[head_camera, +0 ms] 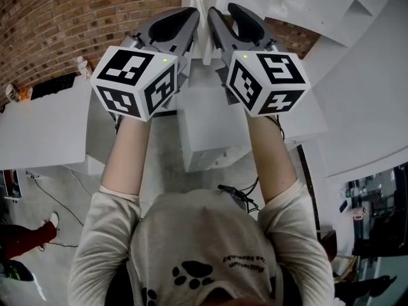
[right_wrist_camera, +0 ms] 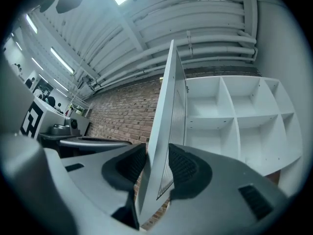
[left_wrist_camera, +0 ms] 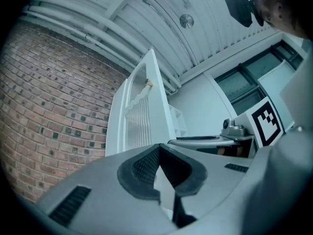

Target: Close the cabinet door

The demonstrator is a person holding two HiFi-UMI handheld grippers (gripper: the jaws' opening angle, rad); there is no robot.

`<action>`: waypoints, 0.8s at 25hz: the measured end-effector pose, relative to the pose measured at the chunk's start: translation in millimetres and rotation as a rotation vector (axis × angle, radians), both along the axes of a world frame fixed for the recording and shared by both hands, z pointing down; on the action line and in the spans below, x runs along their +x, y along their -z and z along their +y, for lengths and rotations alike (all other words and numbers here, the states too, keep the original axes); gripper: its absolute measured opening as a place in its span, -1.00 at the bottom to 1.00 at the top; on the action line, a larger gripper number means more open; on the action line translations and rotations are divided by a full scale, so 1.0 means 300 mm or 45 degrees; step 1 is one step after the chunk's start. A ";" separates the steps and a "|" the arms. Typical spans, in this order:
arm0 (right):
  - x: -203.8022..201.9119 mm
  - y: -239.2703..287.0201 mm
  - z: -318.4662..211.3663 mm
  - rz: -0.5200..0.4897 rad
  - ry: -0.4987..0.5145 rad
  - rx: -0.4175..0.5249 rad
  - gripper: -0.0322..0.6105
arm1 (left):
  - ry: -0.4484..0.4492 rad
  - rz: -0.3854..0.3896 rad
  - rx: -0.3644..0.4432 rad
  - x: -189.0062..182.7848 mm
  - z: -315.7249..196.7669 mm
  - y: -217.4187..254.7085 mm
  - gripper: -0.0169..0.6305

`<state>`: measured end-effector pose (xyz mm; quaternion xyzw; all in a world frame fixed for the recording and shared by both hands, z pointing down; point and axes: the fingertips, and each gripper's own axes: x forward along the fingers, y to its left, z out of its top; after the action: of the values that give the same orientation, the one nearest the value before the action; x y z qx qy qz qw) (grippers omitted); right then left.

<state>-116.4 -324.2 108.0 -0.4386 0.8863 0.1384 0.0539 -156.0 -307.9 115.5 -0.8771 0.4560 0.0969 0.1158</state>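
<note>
The white cabinet door stands open, seen edge-on ahead of both grippers. In the right gripper view the door runs up from between the jaws, with the open white shelf compartments to its right. My right gripper is open and straddles the door's lower edge, the ribbed pads close on either side. My left gripper is shut with its pad tips together and holds nothing. The slatted door stands a little beyond it. In the head view the left gripper and right gripper are raised side by side.
A brick wall is at the left, behind the door. Below my arms stand a white box unit and a white counter. Cables lie on the floor. A person's red-trousered leg is at the lower left.
</note>
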 end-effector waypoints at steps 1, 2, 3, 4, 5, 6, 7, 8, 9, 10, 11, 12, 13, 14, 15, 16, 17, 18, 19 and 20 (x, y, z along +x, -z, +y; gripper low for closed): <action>-0.006 0.000 -0.006 0.000 -0.001 -0.005 -0.45 | 0.000 0.001 -0.001 -0.005 -0.004 0.002 -0.92; -0.012 -0.002 -0.011 0.002 -0.002 -0.009 -0.45 | -0.001 0.001 -0.003 -0.008 -0.009 0.002 -0.92; -0.018 -0.004 -0.015 0.005 -0.003 -0.014 -0.45 | -0.004 0.001 -0.005 -0.010 -0.015 0.001 -0.92; -0.024 -0.007 -0.019 0.009 -0.006 -0.019 -0.45 | -0.007 -0.001 -0.008 -0.011 -0.020 -0.002 -0.92; -0.030 -0.011 -0.024 0.012 -0.008 -0.026 -0.45 | -0.011 -0.003 -0.012 -0.010 -0.025 -0.005 -0.92; -0.035 -0.015 -0.029 0.013 -0.012 -0.033 -0.46 | -0.016 -0.005 -0.015 -0.009 -0.029 -0.008 -0.92; -0.038 -0.019 -0.035 0.012 -0.017 -0.038 -0.46 | -0.020 -0.006 -0.017 -0.008 -0.033 -0.011 -0.92; -0.040 -0.021 -0.040 0.012 -0.025 -0.040 -0.46 | -0.025 -0.007 -0.019 -0.008 -0.036 -0.014 -0.92; -0.042 -0.023 -0.045 0.012 -0.036 -0.039 -0.46 | -0.029 -0.008 -0.020 -0.007 -0.040 -0.017 -0.92; -0.043 -0.024 -0.049 0.012 -0.048 -0.035 -0.46 | -0.034 -0.010 -0.021 -0.007 -0.043 -0.020 -0.92; -0.044 -0.025 -0.050 0.012 -0.059 -0.030 -0.46 | -0.039 -0.012 -0.022 -0.006 -0.047 -0.023 -0.92; -0.045 -0.026 -0.051 0.010 -0.068 -0.024 -0.46 | -0.044 -0.014 -0.023 -0.005 -0.050 -0.027 -0.92; -0.045 -0.026 -0.050 0.008 -0.074 -0.020 -0.46 | -0.051 -0.016 -0.024 -0.004 -0.053 -0.031 -0.92; -0.045 -0.027 -0.048 0.004 -0.078 -0.017 -0.47 | -0.058 -0.017 -0.024 -0.003 -0.055 -0.035 -0.92; -0.045 -0.028 -0.048 0.000 -0.080 -0.017 -0.48 | -0.065 -0.017 -0.024 -0.001 -0.056 -0.038 -0.92; -0.042 -0.028 -0.047 -0.005 -0.081 -0.018 -0.49 | -0.072 -0.018 -0.024 0.002 -0.058 -0.041 -0.92; -0.038 -0.027 -0.048 -0.010 -0.083 -0.019 -0.49 | -0.080 -0.020 -0.023 0.007 -0.060 -0.043 -0.92; -0.033 -0.026 -0.050 -0.015 -0.085 -0.021 -0.50 | -0.088 -0.021 -0.024 0.014 -0.063 -0.045 -0.92; -0.026 -0.026 -0.051 -0.019 -0.088 -0.022 -0.50 | -0.096 -0.024 -0.024 0.021 -0.065 -0.047 -0.92; -0.019 -0.025 -0.052 -0.021 -0.092 -0.024 -0.51 | -0.105 -0.026 -0.026 0.029 -0.068 -0.050 -0.92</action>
<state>-122.1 -339.9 115.7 -0.4721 0.8706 0.1283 0.0519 -147.4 -328.3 130.4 -0.8972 0.4192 0.0881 0.1074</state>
